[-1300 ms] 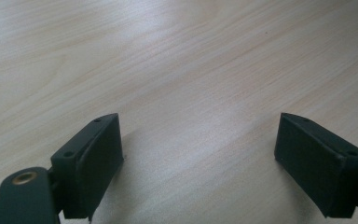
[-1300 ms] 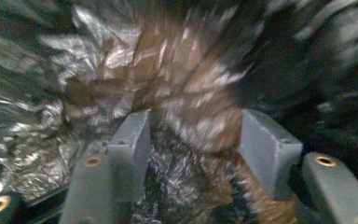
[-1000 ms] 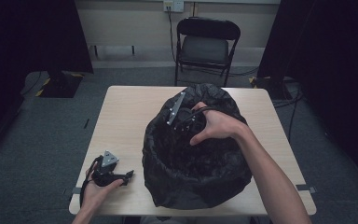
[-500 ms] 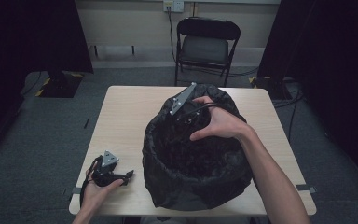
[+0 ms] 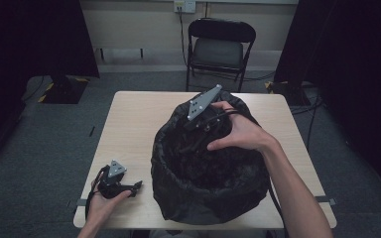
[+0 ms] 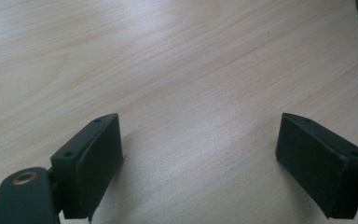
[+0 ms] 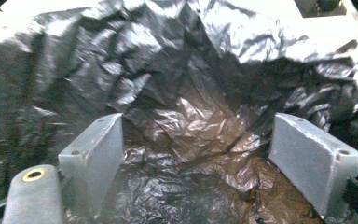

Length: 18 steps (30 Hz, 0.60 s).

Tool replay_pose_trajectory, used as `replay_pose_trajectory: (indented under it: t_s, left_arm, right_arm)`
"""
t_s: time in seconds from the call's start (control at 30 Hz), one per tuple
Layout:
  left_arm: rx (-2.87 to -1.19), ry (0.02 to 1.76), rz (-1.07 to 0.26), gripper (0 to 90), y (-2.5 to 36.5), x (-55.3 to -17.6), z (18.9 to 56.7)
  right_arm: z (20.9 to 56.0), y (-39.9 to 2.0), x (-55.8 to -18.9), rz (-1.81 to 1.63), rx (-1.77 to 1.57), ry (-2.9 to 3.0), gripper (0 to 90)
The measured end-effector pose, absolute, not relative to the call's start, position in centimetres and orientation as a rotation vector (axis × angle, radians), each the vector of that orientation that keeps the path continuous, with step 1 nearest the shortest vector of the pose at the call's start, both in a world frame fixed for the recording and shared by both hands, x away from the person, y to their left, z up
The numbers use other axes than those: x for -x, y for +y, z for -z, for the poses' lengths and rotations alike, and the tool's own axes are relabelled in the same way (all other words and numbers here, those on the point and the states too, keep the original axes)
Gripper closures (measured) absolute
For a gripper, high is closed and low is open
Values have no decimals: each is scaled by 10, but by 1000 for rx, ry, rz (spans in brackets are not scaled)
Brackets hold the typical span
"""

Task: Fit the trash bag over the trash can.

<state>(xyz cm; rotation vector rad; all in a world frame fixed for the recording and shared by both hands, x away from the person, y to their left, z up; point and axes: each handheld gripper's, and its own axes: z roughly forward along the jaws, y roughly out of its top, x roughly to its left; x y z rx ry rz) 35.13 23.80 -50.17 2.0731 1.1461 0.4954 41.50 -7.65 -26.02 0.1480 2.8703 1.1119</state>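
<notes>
Black bag (image 5: 213, 183) near table edge (image 5: 144, 223)

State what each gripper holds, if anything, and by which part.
Nothing is held. The left gripper is open over the table; the right gripper, jaws just opened, points into the black bag.

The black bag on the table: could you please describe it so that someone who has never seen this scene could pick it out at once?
Start at the light wooden table in front of the folding chair. On its middle and right part sits the black bag, a crinkled, shiny plastic sack with its mouth open upward. It is by far the largest thing on the table, and the right gripper hangs over its far rim.
</notes>
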Motion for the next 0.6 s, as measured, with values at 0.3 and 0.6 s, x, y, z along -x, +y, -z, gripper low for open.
replay_pose_trajectory:
  t_s: [0.3, 0.6]
  left_arm:
    - [-2070, 1148, -496, 139, 238, -351, 502]
    - [-2072, 1148, -496, 139, 238, -351, 502]
  right_arm:
    - [243, -85, -408, -1216, -150, 2772, 149]
    - [233, -93, -401, -1292, -178, 2686, 139]
